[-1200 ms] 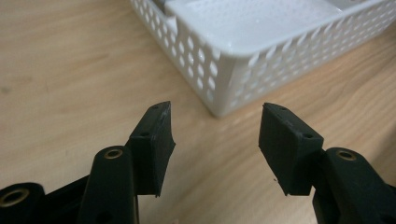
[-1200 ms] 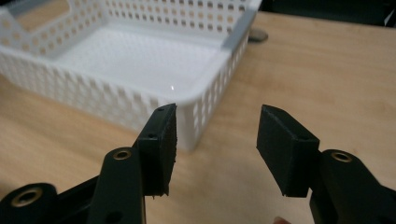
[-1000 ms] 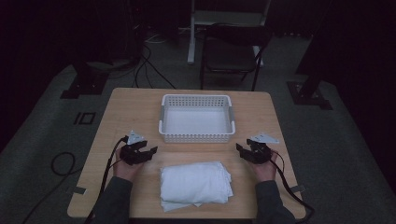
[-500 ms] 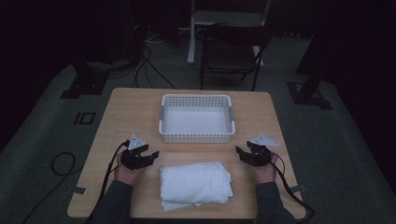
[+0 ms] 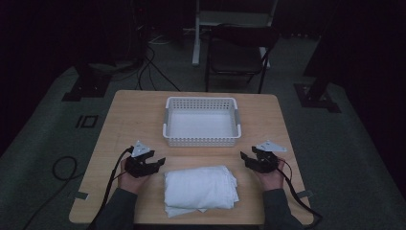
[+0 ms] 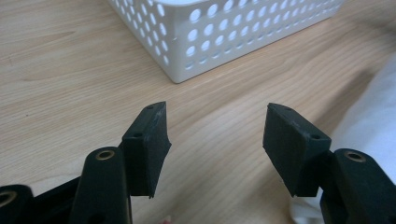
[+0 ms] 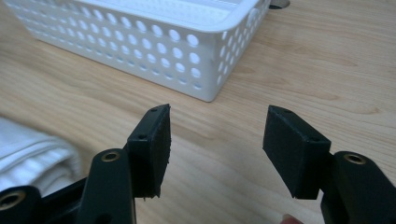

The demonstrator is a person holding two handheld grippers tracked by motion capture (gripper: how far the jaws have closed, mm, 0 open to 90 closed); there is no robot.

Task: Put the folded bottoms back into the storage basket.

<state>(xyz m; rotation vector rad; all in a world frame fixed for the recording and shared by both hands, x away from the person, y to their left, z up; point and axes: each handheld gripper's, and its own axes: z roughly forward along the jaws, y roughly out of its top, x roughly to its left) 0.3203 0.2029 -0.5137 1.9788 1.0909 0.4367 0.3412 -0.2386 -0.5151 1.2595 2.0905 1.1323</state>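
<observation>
- Folded white towel [image 5: 200,190] lies at the near edge of the table [image 5: 119,120], about midway between its left and right edges, untouched. One loose corner sticks out at its near left.
- Left gripper [image 5: 152,165] sits just beside the towel's left side, jaws spread wide with nothing between them; the left gripper view shows bare wood in the gap and towel at the right margin [image 6: 373,116].
- Right gripper [image 5: 250,162] sits near the towel's right side, a little apart from it, jaws likewise released and empty; towel shows low left in the right gripper view [image 7: 32,149].
- White perforated basket [image 5: 201,122] stands beyond the towel, toward the far edge of the table, and looks empty.
- Risk, as I judge it: pinching only the top layer would let the fold fall open on lifting. Uneven grips left and right could skew the stack so it drags across the table or catches the basket's near wall.
- Against the picture one second ago: the left gripper has edged closer to the towel; the right has barely shifted. Towel and basket unchanged.
</observation>
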